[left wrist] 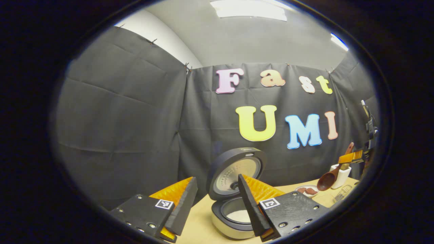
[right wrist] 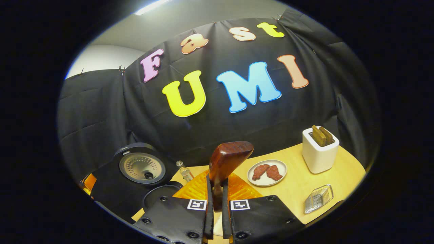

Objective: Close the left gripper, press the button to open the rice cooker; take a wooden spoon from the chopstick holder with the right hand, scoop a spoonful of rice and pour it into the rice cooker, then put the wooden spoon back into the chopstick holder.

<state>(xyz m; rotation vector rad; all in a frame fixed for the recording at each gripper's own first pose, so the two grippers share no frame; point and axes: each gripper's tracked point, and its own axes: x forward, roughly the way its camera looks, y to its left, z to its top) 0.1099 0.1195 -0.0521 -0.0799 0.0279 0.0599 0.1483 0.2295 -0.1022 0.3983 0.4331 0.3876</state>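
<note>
The rice cooker (left wrist: pixel 234 217) stands open, its round lid (left wrist: pixel 235 173) upright and white rice in the pot. My left gripper (left wrist: pixel 217 179) is open in front of it, its fingers wide apart with nothing between them. At the far right my right gripper (left wrist: pixel 354 157) holds the dark wooden spoon (left wrist: pixel 327 181) just in front of the white chopstick holder (left wrist: pixel 343 176). In the right gripper view my right gripper (right wrist: pixel 216 189) is shut on the spoon's handle, and the spoon bowl (right wrist: pixel 229 161) rises above the fingers. The holder (right wrist: pixel 318 150) stands to the right, with brown utensils in it. The cooker lid (right wrist: pixel 142 167) is at the left.
A small plate (right wrist: pixel 267 173) with two red-brown pieces lies between the spoon and the holder. A little glass bottle (right wrist: pixel 185 172) stands beside the cooker. A wire metal piece (right wrist: pixel 318 198) lies near the table's (right wrist: pixel 295 179) right edge.
</note>
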